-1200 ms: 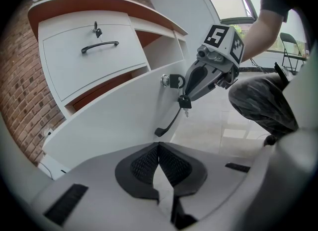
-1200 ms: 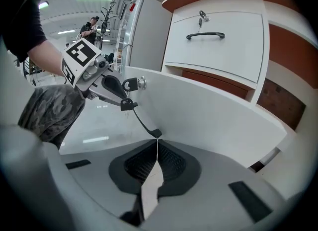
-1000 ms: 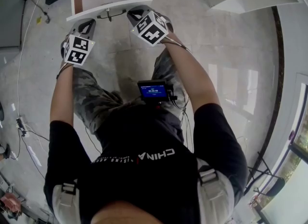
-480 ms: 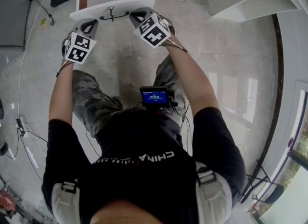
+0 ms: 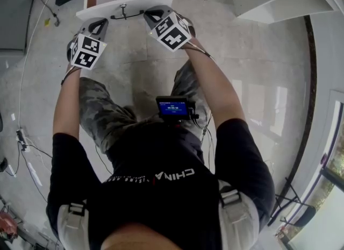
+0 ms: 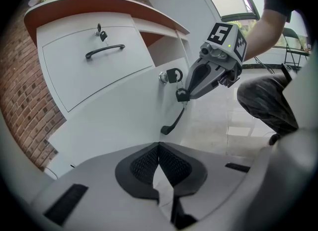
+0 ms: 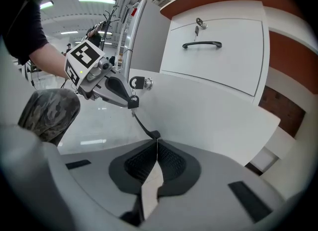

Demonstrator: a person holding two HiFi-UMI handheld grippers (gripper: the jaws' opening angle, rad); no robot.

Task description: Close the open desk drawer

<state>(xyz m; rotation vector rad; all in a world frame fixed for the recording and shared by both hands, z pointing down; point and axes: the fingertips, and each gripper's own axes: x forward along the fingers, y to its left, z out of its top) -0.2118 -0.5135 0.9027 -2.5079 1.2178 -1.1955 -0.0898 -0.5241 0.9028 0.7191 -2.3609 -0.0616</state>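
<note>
In the head view, the drawer front [image 5: 134,4] sits slightly farther from the person than a second ago. The left gripper [image 5: 98,24] and right gripper [image 5: 154,13] have followed it, one on each side of the handle [image 5: 127,13]. The push is under way, but the drawer's inside still shows beyond the front, so it is not yet shut.

In the left gripper view, the fingers [image 6: 146,165] are clenched on nothing, with their tips at the drawer front, probably touching it.

In the right gripper view, the fingers [image 7: 171,163] are likewise closed and empty against the front, just beside the handle's end.
</note>
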